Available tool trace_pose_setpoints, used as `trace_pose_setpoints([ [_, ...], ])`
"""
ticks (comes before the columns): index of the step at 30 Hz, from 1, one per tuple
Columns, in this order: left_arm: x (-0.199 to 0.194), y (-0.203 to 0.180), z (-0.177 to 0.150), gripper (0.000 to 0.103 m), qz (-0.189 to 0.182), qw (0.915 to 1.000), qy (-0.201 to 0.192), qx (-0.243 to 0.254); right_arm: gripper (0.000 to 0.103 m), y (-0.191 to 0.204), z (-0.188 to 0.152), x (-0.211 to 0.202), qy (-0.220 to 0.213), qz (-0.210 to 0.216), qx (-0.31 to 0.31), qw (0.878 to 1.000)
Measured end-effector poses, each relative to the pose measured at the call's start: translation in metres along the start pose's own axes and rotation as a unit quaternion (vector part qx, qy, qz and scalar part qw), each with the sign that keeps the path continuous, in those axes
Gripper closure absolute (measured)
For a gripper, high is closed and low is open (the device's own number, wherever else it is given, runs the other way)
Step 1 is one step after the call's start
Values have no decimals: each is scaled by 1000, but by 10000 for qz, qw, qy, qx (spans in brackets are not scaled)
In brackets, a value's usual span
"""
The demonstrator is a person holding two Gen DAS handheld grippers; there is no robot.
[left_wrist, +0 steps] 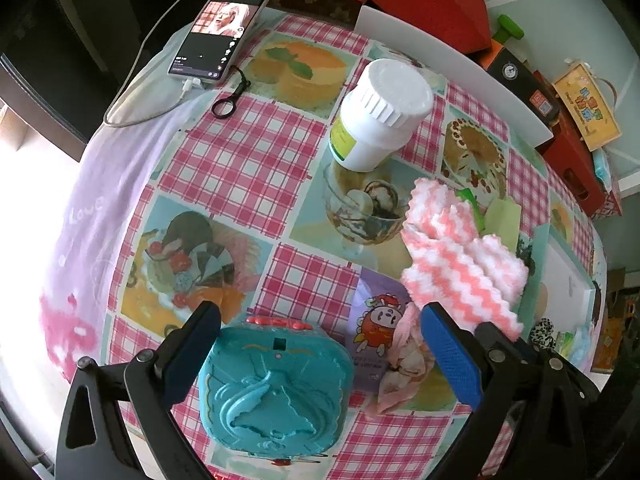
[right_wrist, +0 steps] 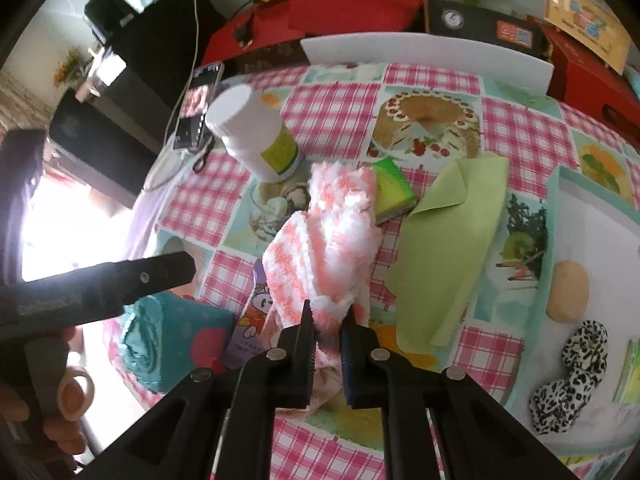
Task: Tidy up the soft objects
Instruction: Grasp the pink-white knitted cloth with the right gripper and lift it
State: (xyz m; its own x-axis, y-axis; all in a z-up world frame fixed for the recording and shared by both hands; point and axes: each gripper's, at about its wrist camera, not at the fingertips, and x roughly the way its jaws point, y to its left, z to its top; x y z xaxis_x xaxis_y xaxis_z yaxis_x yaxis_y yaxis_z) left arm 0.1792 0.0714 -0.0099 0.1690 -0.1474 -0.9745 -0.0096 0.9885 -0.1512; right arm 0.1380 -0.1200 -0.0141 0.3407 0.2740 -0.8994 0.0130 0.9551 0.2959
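1. Between the right gripper's (right_wrist: 328, 320) fingers sits the near edge of the pink-and-white fuzzy cloth (right_wrist: 324, 236), pinched tight; the rest drapes forward over the checked tablecloth (right_wrist: 336, 100).
2. The left gripper (left_wrist: 320, 324) is spread wide and holds nothing, above a teal box (left_wrist: 276, 388), with the cloth just beyond its right finger.

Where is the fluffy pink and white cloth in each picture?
Left wrist view: the pink and white cloth lies on the right side, just beyond the open left tool.
Right wrist view: the cloth is in the middle, with its near edge pinched by the right tool.
Shared landmark: the white bottle stands on the table just behind the cloth in both views.
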Motion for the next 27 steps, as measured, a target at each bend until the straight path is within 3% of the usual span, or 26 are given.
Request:
trace_pose_setpoints([
  [6,-9,-14,0,3,-2,9998,-62,166,92,-7,-2,-26,-317,82,131,9994],
  [20,-18,-66,-14,3,-152,9975,-19,688,92,-49,-25,-95,-879,-180,489,9948],
  [27,-3,-93,-29,25,-126,9936,235,1096,92,-71,-45,-104,-861,-226,733,9933],
])
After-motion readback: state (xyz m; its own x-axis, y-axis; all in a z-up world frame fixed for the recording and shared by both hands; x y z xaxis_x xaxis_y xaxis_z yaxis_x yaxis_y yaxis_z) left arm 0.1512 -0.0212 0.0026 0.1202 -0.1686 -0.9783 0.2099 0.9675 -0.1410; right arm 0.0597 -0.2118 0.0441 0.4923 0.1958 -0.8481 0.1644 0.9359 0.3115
